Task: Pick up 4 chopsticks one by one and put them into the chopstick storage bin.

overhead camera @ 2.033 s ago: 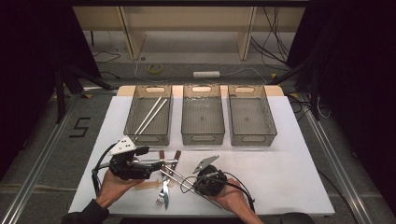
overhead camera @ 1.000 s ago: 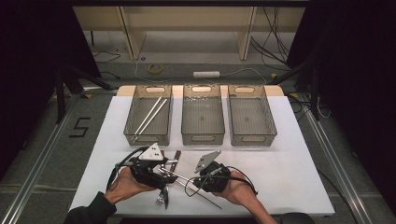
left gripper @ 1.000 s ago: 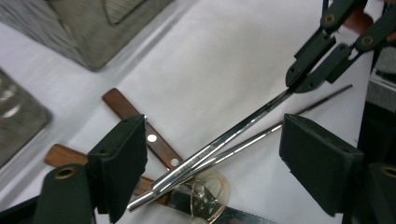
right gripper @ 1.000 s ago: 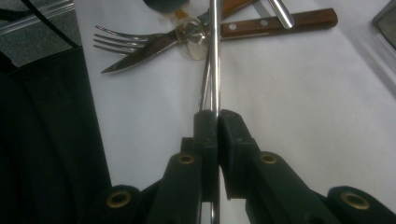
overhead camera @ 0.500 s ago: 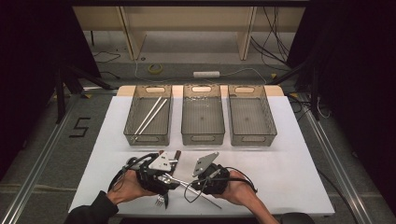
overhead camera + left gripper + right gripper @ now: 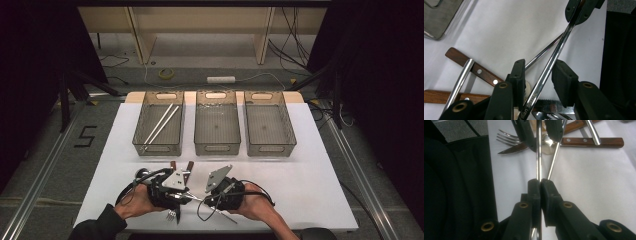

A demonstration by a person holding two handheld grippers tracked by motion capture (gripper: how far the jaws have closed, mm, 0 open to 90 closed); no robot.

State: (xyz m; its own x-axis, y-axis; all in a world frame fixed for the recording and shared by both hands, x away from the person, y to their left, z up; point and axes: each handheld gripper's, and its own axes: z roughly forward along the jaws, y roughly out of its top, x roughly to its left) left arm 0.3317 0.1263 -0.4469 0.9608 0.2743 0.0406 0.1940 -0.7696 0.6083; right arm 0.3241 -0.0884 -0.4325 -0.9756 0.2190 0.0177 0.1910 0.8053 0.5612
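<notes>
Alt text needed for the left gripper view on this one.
Steel utensil handle runs diagonally between the left tool's closing black jaws, its far end clamped by the right tool. Wooden-handled knives lie on the white table.

A lab recording bay: black curtains [image 6: 45,60], floor rails [image 6: 42,175], loose cables [image 6: 295,35], white table [image 6: 320,175]

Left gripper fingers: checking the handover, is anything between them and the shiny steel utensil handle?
Nothing visible: the shiny steel utensil handle already runs between the left gripper fingers, which have just been closing.
</notes>
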